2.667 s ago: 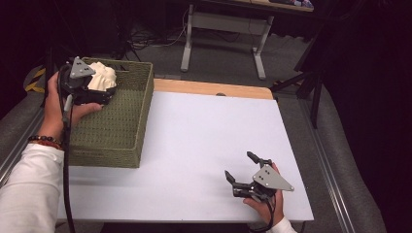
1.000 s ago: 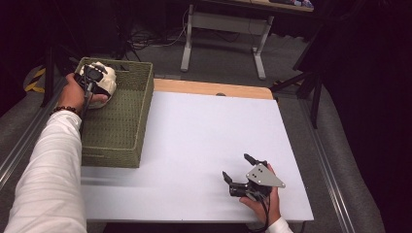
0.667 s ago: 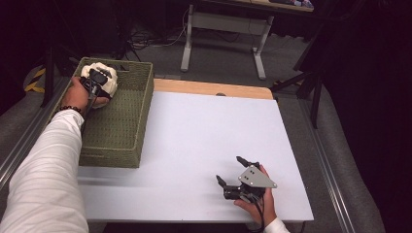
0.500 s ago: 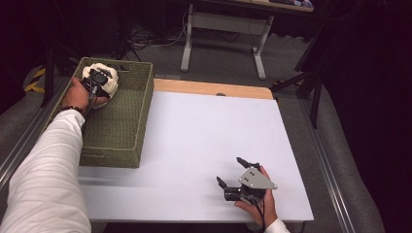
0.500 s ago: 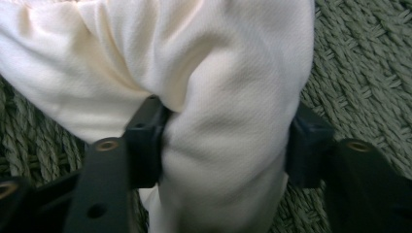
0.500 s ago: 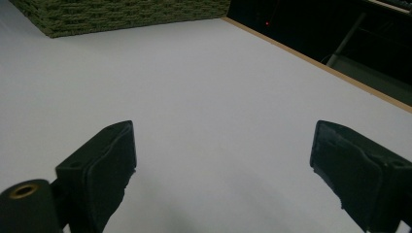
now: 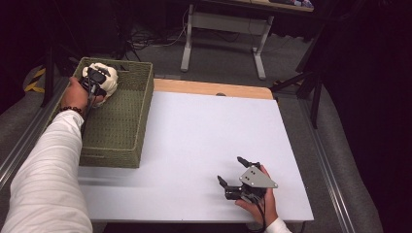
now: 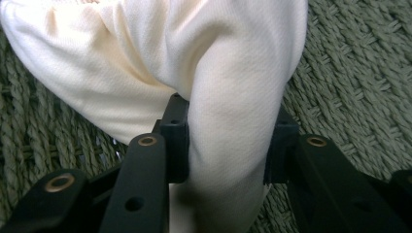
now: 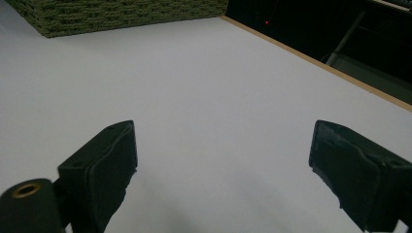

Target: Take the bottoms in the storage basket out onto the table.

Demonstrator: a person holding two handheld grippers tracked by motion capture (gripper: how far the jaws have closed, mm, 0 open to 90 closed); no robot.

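Right gripper (image 7: pixel 232 174) near the table's (image 7: pixel 204 136) front edge, well apart from the basket (image 7: pixel 114 119): jaws wide, nothing between them, just bare white top ahead in its own view. No real change there, it's only edged a bit away from the basket along the table.

Left gripper (image 7: pixel 95 80) is the one that changed. It had the cloth (image 7: pixel 108 77) lifted above the basket's far end; it's now down inside that end, at the far corner. Jaws have just been closing, and the left gripper view shows both pads pressing a thick fold of the cream cloth (image 8: pixel 228 111), partly closed because of the bulk. The rest of the cloth is bunched on the woven basket floor (image 8: pixel 350 63).

My read: this is a fresh grab, not a drop-off. Likely next is lifting it out toward the table. Risk: the grip is on one fold only, so the rest may drag on the rim.
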